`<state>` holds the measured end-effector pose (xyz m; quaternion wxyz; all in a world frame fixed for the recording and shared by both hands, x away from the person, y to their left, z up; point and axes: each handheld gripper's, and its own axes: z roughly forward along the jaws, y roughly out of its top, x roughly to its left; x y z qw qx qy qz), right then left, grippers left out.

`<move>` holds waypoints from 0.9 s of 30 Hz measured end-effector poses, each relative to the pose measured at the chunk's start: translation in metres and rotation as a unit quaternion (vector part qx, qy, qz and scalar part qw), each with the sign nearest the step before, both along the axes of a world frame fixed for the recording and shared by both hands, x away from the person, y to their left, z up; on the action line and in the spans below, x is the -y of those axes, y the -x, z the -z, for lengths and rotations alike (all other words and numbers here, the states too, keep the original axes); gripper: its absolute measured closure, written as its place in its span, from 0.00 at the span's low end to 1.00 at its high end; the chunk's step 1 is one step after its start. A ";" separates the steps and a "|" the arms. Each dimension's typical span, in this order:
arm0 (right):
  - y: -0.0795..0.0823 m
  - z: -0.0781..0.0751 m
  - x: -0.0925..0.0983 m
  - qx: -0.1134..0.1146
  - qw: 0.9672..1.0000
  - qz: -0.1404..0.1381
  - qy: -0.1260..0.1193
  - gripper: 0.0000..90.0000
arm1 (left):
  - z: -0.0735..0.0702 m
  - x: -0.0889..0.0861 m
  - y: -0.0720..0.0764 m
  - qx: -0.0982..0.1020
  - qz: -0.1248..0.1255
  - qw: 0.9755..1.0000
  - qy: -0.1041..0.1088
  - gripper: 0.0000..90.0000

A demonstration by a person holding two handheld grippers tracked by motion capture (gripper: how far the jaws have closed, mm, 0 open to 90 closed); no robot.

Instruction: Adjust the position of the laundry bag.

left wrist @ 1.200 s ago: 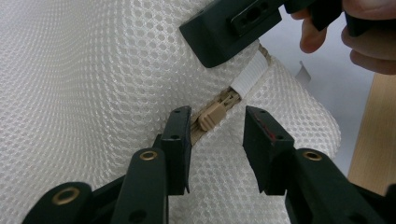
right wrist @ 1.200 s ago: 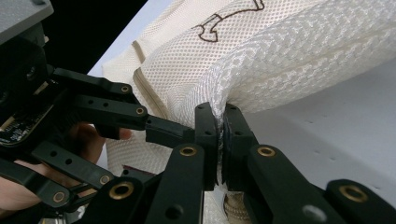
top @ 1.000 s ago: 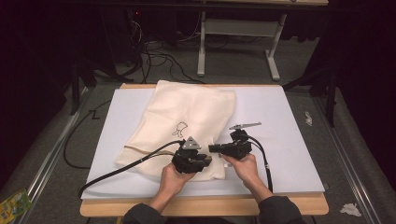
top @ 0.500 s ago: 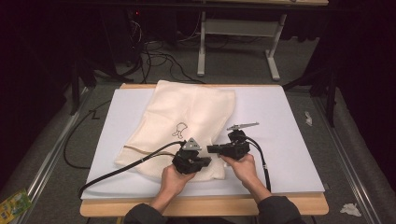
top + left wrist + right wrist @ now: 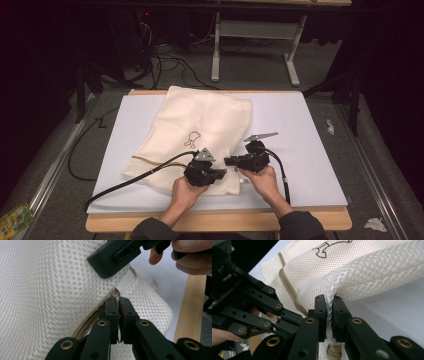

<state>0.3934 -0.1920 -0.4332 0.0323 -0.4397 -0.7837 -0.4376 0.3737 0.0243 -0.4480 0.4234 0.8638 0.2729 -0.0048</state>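
Observation:
A cream mesh bag with a small line drawing lies on a white board. Both grippers meet at its near right corner. My left gripper is shut on the small metal zipper pull at the end of the tan zipper. My right gripper pinches a fold of the mesh between its pads; its jaws have just been opening slightly, and the fabric stays between them. In the high view, the left gripper points right and the right gripper points left, tips almost touching.
The board rests on a wooden table. Past the table's far edge stand white desk legs and floor cables. Crumpled scraps lie right of the table, and a green packet lies at the bottom left.

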 end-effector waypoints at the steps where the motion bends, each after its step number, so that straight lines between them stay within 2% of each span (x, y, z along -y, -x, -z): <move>1: 0.000 0.000 0.000 0.000 1.000 0.000 0.002 0.91 | 0.000 0.000 0.000 0.000 0.000 1.000 0.000 0.97; 10: 0.003 0.003 0.005 -0.008 1.000 -0.014 0.006 0.79 | 0.000 0.000 0.000 -0.001 -0.001 1.000 -0.001 0.97; 12: 0.004 0.005 0.007 -0.018 1.000 -0.016 0.003 0.75 | 0.000 0.000 0.000 -0.001 -0.001 1.000 -0.002 0.97; 16: 0.007 0.009 0.009 -0.022 1.000 -0.018 0.002 0.75 | 0.001 0.000 0.000 -0.002 0.000 1.000 -0.001 0.97; 18: 0.008 0.010 0.010 -0.025 0.999 -0.021 0.004 0.79 | 0.001 0.000 0.000 -0.001 -0.001 1.000 -0.001 0.97; 19: 0.009 0.011 0.011 -0.026 0.999 -0.024 0.007 0.85 | 0.000 0.000 -0.001 -0.002 -0.001 1.000 -0.001 0.97; 21: 0.010 0.012 0.012 -0.020 0.999 -0.029 0.009 0.92 | 0.000 0.000 -0.001 -0.002 -0.002 1.000 0.001 0.97; 27: 0.010 0.012 0.010 -0.018 0.999 -0.033 0.009 0.96 | -0.002 -0.001 -0.001 -0.002 -0.005 1.000 -0.006 0.97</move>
